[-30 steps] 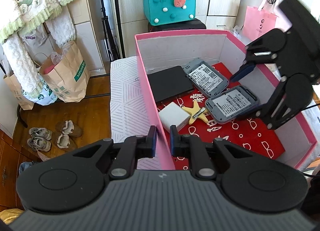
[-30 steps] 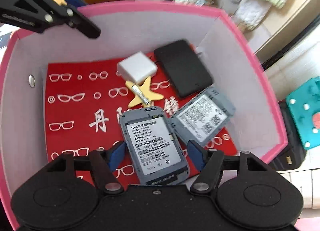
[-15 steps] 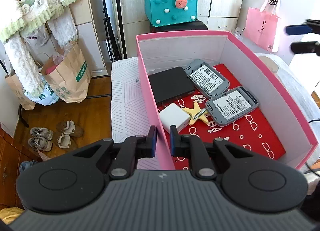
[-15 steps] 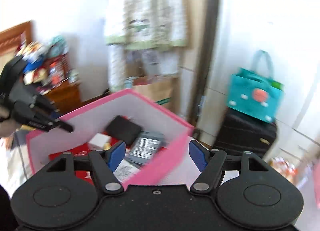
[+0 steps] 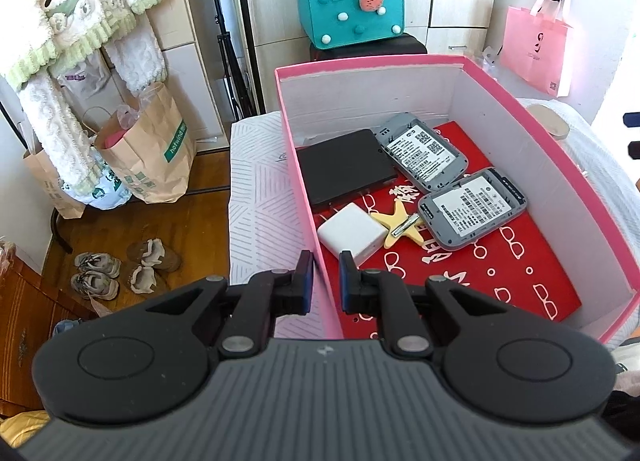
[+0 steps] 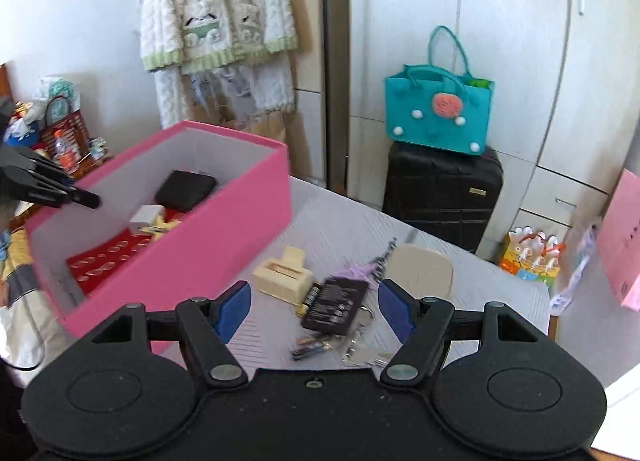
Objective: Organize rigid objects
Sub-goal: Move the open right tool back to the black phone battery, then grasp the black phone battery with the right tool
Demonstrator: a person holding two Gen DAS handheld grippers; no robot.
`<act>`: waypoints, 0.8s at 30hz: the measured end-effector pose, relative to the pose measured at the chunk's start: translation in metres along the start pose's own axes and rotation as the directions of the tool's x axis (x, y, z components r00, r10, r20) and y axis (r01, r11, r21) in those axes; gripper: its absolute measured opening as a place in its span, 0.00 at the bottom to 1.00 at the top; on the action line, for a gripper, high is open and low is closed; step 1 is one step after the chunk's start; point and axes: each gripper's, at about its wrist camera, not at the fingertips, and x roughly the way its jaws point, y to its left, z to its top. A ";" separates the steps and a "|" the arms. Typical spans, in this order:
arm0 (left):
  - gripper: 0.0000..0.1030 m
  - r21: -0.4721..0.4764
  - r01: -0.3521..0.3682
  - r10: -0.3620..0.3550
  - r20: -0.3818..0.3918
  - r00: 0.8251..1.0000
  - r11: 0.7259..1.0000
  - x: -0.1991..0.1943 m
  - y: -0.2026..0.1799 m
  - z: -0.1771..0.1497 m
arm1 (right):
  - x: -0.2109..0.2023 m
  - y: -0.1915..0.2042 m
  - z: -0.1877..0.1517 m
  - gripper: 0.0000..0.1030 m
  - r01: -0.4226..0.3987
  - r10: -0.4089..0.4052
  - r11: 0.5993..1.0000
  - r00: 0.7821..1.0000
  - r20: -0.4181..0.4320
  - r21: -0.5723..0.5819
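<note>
A: Progress? The pink box (image 5: 460, 61) is seen on the white table (image 6: 340, 229), largest thing first. Five items are already laid inside on the red liner (image 5: 520, 261): a black slab (image 5: 344, 169), two grey devices (image 5: 424, 151) (image 5: 472, 207) label-up, a white adapter (image 5: 352, 233), a yellow star clip (image 5: 400, 223)

B: Roughly half done, it is judged. Left outside, just beside the box: a beige oval piece (image 6: 420, 269), a cream block (image 6: 284, 273), a black case (image 6: 336, 301), then small batteries and metal bits, too blurred to be named

A: Claws?

B: The left gripper (image 5: 322, 277) is clamped on the box's near-left wall, a pad each side. The right gripper (image 6: 314, 307) is held apart and empty, over the loose pile

A: Orientation of the next thing?

B: The black case is taken as the likely target. It lies flat; its long axis runs from near-left to far-right in the right wrist view, slightly tilted off the fingers' line. The nearer grey device is laid across the box, the farther one skewed toward the back corner
</note>
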 end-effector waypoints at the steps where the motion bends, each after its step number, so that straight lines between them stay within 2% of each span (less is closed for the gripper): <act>1: 0.12 -0.002 -0.002 0.002 -0.001 1.000 1.000 0.000 0.000 0.000 | 0.007 -0.001 -0.007 0.73 0.009 -0.008 1.000 1.000 0.019 -0.006; 3: 0.12 0.000 -0.007 0.007 -0.005 1.000 1.000 0.000 -0.001 0.001 | 0.025 -0.008 -0.016 0.73 -0.004 0.004 1.000 1.000 -0.005 0.018; 9: 0.12 -0.002 -0.017 0.017 -0.019 1.000 1.000 0.002 -0.003 0.003 | 0.078 -0.031 -0.026 0.70 -0.012 0.030 0.983 0.995 -0.094 0.182; 12: 0.12 -0.008 -0.018 0.018 -0.028 0.999 1.000 0.004 -0.002 0.004 | 0.091 -0.037 -0.027 0.57 -0.043 0.067 0.970 0.994 -0.092 0.240; 16: 0.12 -0.015 -0.020 0.019 -0.036 0.999 1.000 0.006 -0.002 0.005 | 0.105 -0.030 -0.023 0.43 -0.055 0.075 0.979 0.993 -0.096 0.194; 17: 0.12 -0.016 -0.020 0.020 -0.038 0.999 1.000 0.006 -0.002 0.005 | 0.106 -0.027 -0.023 0.36 -0.046 0.064 0.983 0.993 -0.096 0.177; 18: 0.12 -0.016 -0.022 0.022 -0.039 0.999 1.000 0.007 -0.002 0.005 | 0.106 -0.026 -0.023 0.33 -0.039 0.054 0.986 0.995 -0.087 0.164; 20: 0.12 -0.016 -0.026 0.025 -0.042 0.999 1.000 0.007 -0.003 0.005 | 0.101 -0.028 -0.021 0.21 -0.050 0.062 0.982 0.996 -0.060 0.182; 24: 0.12 -0.016 -0.026 0.025 -0.043 0.999 1.000 0.007 -0.002 0.005 | 0.091 -0.033 -0.017 0.13 -0.129 0.138 0.964 0.990 -0.020 0.232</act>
